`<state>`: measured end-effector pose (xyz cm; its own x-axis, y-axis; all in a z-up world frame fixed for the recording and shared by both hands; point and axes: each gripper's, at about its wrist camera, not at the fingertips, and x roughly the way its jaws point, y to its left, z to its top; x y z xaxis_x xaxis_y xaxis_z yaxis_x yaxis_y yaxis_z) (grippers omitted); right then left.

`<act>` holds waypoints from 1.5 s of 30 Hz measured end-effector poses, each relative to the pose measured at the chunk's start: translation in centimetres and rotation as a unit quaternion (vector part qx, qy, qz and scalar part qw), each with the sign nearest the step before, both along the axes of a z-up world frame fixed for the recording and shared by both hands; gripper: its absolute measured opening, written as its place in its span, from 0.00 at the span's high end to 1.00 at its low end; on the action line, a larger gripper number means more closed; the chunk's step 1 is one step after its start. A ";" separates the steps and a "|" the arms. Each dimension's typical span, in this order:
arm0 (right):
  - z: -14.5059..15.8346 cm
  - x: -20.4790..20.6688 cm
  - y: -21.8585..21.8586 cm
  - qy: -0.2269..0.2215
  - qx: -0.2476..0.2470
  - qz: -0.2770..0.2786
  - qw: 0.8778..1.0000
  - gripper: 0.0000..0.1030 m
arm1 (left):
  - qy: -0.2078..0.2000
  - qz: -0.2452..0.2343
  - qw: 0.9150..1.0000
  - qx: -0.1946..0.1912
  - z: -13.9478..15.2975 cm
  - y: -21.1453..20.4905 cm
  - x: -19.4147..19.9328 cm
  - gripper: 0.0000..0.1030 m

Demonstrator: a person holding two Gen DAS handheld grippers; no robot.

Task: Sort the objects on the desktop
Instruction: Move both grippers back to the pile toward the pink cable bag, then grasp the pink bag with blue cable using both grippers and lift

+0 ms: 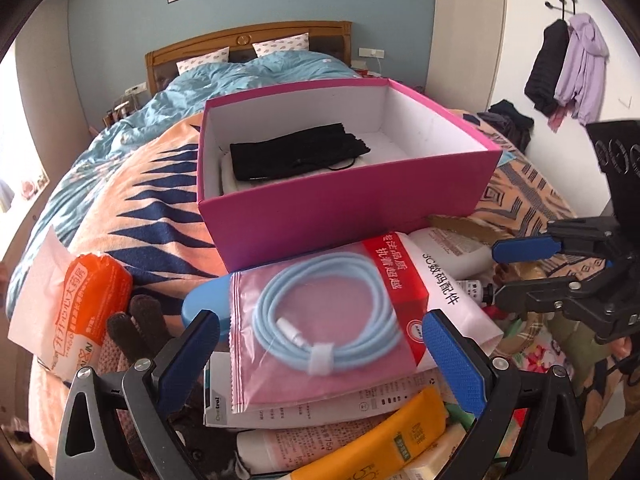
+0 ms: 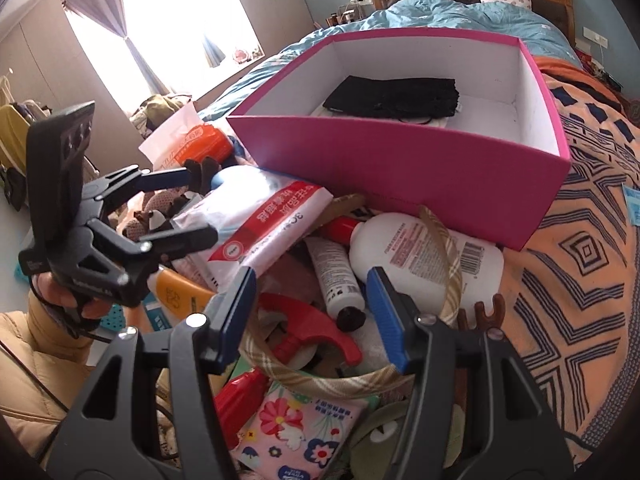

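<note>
Both grippers wide, holding nothing: left gripper [image 1: 320,354] over bagged cable [image 1: 328,320], right gripper [image 2: 312,312] over tube [image 2: 338,276] & red sprayer [image 2: 316,332]. Pink box [image 1: 340,216] behind.

box [image 1: 344,216]: was pink outside, white inside
pouch [image 1: 298,156]: was black
cable [image 1: 332,320]: was pale blue
blanket [image 2: 580,264]: was orange with navy geometric lines

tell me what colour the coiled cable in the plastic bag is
Light blue, with a white connector and white strap. The cable shows best in the left wrist view.
</note>
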<state>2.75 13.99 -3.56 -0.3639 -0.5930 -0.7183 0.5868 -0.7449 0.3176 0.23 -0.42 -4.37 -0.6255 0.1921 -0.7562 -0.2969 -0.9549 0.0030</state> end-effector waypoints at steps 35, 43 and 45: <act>-0.5 -1.9 -6.1 0.023 0.020 0.050 0.998 0.79 | -0.079 0.050 0.989 0.114 -0.9 -5.4 -2.1 0.37; 0.7 -0.9 -6.2 0.060 0.016 0.049 0.997 0.86 | -0.062 0.051 0.988 0.134 0.6 -5.8 -1.4 0.47; 1.0 -0.8 -6.2 0.069 0.017 0.047 0.996 0.87 | -0.057 0.051 0.988 0.131 1.0 -5.6 -1.3 0.48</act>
<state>1.99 7.82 -2.53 -0.4036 -0.6059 -0.6856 0.6911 -0.6929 0.2056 -1.03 -6.02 -3.38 -0.5653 0.3315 -0.7554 -0.1833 -0.9433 -0.2768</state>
